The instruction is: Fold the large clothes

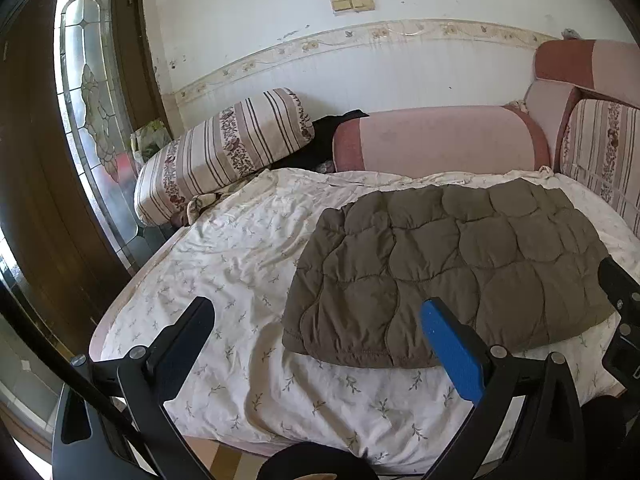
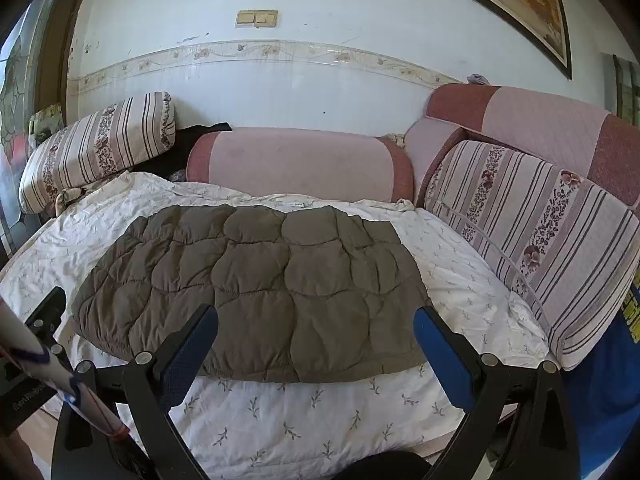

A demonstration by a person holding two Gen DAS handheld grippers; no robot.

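A brown quilted padded garment (image 1: 452, 268) lies folded into a flat rectangle on a white floral sheet (image 1: 248, 264); it also shows in the right wrist view (image 2: 260, 288). My left gripper (image 1: 320, 324) is open and empty, held above the sheet at the garment's near left corner. My right gripper (image 2: 316, 328) is open and empty, held over the garment's near edge. The right gripper's black body shows at the right edge of the left wrist view (image 1: 622, 296), and the left gripper's body at the left edge of the right wrist view (image 2: 46, 316).
Pink sofa bolster (image 2: 300, 164) and striped floral cushions (image 2: 96, 144) (image 2: 532, 236) line the back and right. A wooden door with leaded glass (image 1: 92, 112) stands at left. The sheet's front edge drops to the floor (image 1: 224, 452).
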